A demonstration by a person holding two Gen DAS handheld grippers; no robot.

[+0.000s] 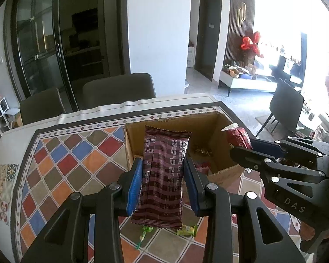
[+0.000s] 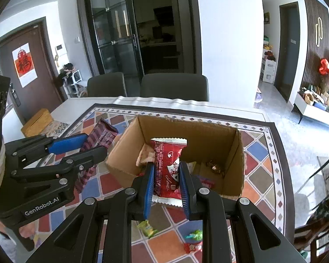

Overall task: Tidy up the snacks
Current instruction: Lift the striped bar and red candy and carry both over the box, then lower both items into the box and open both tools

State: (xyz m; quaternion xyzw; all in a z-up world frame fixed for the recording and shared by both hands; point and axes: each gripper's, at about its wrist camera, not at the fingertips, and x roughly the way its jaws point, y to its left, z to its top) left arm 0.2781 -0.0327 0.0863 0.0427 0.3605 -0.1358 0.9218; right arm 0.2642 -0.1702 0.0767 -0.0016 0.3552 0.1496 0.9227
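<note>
Markings legible: "DAS" on the right gripper [image 1: 241,151] body as seen from the left wrist view; "GenRobot.AI" on the left gripper [image 2: 85,146] body in the right wrist view. Left gripper [image 1: 162,175] fingers closed on a maroon striped snack packet [image 1: 162,175], back print too small to read; it is held above the near-left edge of the cardboard box [image 2: 208,129]. Right gripper [image 2: 165,175] fingers clamp a red snack packet [image 2: 167,166] with white script, possibly "Love", over the box's near wall. The box sits on a surface covered by a diamond-patterned mat [image 2: 261,149]; box contents only partly visible. Loose green and red candies [image 2: 147,228] lie at 6 o'clock, partly hidden by the fingers. Dark chairs [image 2: 175,87] at 12 o'clock; red paper poster on door [image 2: 24,64] at 10 o'clock.
</note>
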